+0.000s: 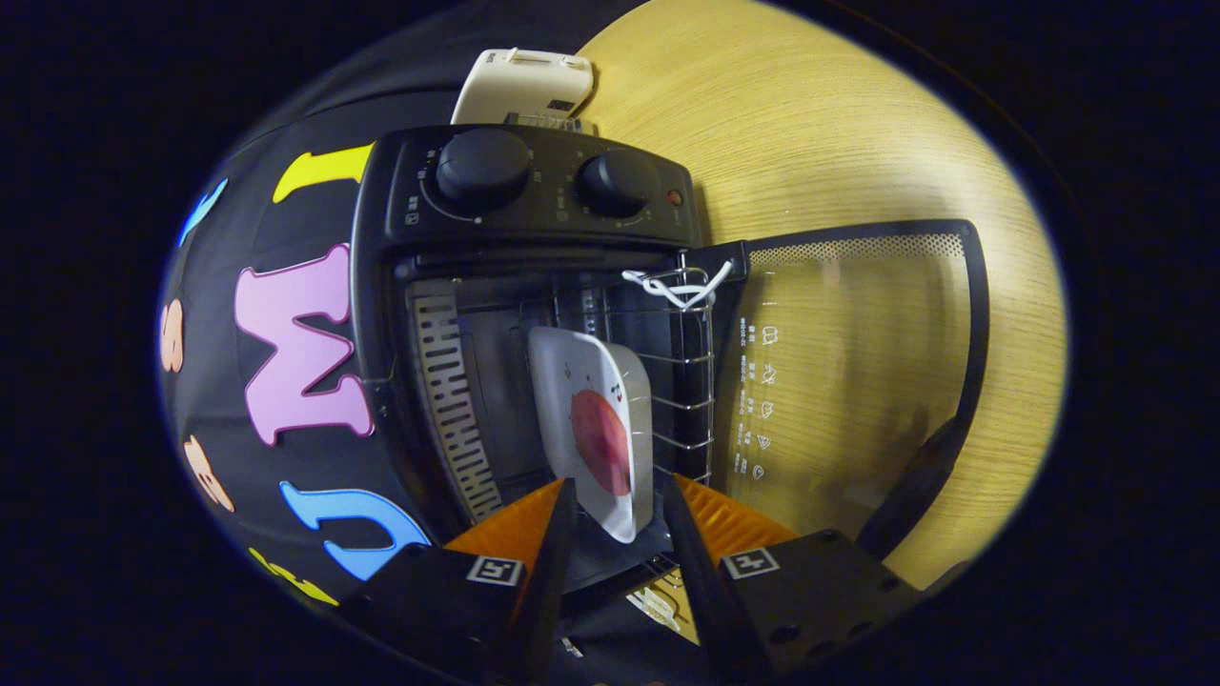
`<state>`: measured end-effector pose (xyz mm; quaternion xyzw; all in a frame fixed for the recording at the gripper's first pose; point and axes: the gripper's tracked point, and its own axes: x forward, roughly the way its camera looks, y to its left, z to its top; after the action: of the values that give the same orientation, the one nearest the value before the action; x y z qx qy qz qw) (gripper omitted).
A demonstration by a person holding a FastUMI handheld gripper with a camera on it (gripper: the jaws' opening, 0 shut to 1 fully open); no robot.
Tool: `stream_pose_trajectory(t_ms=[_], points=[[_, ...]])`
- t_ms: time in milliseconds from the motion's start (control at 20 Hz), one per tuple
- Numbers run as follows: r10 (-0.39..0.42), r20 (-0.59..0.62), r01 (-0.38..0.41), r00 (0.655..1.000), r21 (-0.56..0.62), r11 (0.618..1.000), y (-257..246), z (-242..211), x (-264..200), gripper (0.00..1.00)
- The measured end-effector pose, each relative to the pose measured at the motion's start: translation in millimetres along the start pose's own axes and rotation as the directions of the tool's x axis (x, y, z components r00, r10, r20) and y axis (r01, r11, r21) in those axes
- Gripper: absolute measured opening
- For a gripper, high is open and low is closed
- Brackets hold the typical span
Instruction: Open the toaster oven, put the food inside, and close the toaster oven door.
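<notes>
While the black toaster oven (534, 286) lies open, its glass door (848, 372) swung flat over the light wooden table (810, 124), the claw (618, 500) has its fingers apart — the white square plate (591, 419) with a round red slice of food (600, 440) sits between them, on the wire rack (681, 381) inside.

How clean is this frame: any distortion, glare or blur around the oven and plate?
Gripper view: strong fisheye bend, and the oven appears turned on its side. The plate between the open fingers of the gripper is slightly soft. The glass door is see-through with faint reflections and no harsh glare. The wood table is evenly lit, while the oven's inside is dark.
</notes>
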<state>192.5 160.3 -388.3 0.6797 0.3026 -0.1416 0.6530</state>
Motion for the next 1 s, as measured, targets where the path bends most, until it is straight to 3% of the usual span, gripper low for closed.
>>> stream_pose_trajectory(t_ms=[100,200,450,600,650,700,850,900,1000], points=[[0.014,-0.024,-0.016,1.000,-0.075,0.997,-1.6,-6.9,-18.8,0.93],[0.063,-0.038,-0.069,0.997,-0.176,0.982,6.0,-11.2,-45.5,0.96],[0.044,-0.095,-0.075,0.995,-0.362,0.929,-1.9,-18.8,-97.8,0.98],[0.003,-0.097,-0.052,0.995,-0.506,0.861,-11.6,-18.6,-122.7,0.98],[-0.014,-0.075,-0.033,0.997,-0.593,0.805,-15.3,-15.9,-129.3,0.98],[-0.035,-0.046,-0.007,0.998,-0.694,0.720,-20.0,-13.7,-136.6,0.98],[-0.092,0.051,0.082,0.994,-0.924,0.373,-33.8,-6.0,-146.1,0.98],[-0.100,0.072,0.098,0.992,-0.954,0.283,-36.6,-5.1,-148.1,0.98],[-0.143,0.103,0.127,0.984,-0.977,0.171,-51.2,-5.3,-150.7,0.98]])
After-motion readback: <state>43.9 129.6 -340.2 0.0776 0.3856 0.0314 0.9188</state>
